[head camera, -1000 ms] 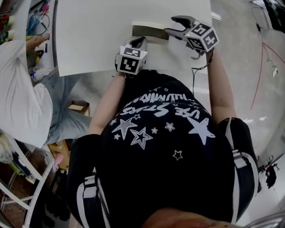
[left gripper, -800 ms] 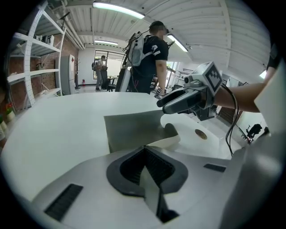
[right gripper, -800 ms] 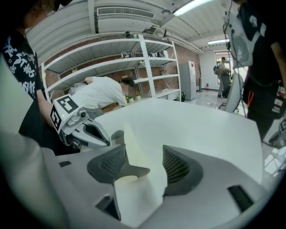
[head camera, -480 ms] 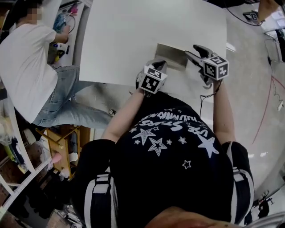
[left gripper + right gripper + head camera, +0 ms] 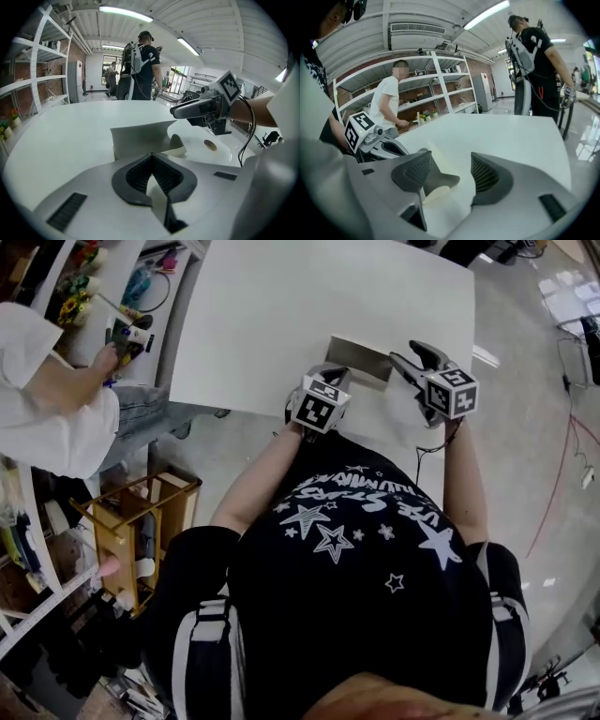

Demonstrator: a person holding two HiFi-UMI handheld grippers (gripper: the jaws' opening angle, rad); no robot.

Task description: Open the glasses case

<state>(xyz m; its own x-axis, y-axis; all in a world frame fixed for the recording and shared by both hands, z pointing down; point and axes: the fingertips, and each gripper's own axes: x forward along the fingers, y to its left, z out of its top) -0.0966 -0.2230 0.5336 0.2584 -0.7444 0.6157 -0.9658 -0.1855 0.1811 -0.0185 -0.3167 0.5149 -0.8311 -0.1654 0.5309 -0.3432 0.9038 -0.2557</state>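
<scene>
- White table point(image 5: 281, 315) fills the upper part of the head view, with pale floor around it. A person in a white shirt point(image 5: 56, 418) stands off to the left at a cluttered bench, and a wooden rack point(image 5: 141, 531) sits on the floor nearby.
- The glasses case point(image 5: 361, 354) lies close to the table's near edge, directly in front of the person holding the two grippers.
- In the left gripper view, one grey-beige panel of the case stands up from the table. A cream rounded end shows just beside it on the right.
- The left gripper point(image 5: 151, 157) has its jaws pressed together at the tips, forming a narrow peak right at the case's near edge. Whether they nip that edge or only meet in front of it cannot be told.
- From the head view, this gripper sits at the case's near left corner.
- The right gripper point(image 5: 450, 161) has its jaws spread wide. The cream rounded end of the case shows low between them, nearer the left-hand pad, with bare table towards the other pad. Neither pad visibly presses on it.
- From the head view, the right gripper points in at the case's right end.
- Another person in black with a backpack point(image 5: 140, 61) stands beyond the far side of the table.
- White shelves point(image 5: 440, 89) run along a brick wall, under long ceiling lights.
</scene>
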